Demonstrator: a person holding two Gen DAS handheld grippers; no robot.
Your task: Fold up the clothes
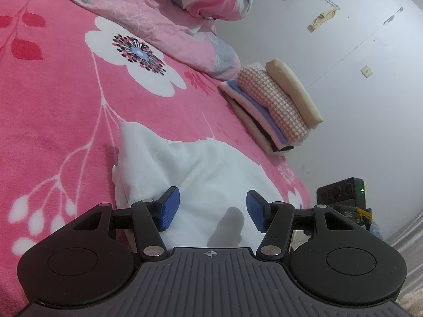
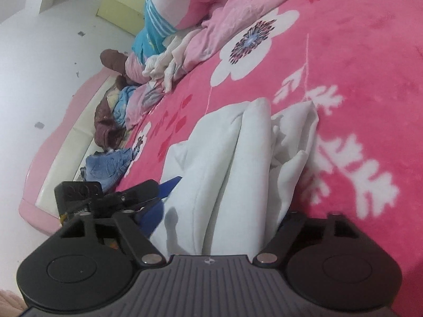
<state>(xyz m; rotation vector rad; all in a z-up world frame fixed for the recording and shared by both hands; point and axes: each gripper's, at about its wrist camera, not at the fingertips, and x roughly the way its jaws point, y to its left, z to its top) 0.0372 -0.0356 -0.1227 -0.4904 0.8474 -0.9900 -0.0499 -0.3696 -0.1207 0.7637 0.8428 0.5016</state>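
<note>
The left tongs (image 1: pixel 212 210) stood spread wide, blue pads (image 1: pixel 169 208) apart, hovering over the rumpled white cloth garment (image 1: pixel 206 174) without pinching it. The right tongs (image 2: pixel 219 227) were buried in the same white cloth garment (image 2: pixel 238 163), which bunched up in thick folds between the arms; its pads were mostly hidden, so I could not tell whether they gripped. The garment lay on the bright pink fleece bedspread with white flowers (image 1: pixel 66 100). Beyond it, near the bed's edge, sat a neat stack of folded clothes (image 1: pixel 272 105), checked, lilac and beige. A crumpled pale pink quilt (image 1: pixel 164 26) lay farther up the bed. From the right side, a pink-and-white plush toy (image 2: pixel 179 2), a blue denim piece (image 2: pixel 111 163) and brown clothes (image 2: pixel 105 124) crowded the pink headboard (image 2: pixel 53 142).
</note>
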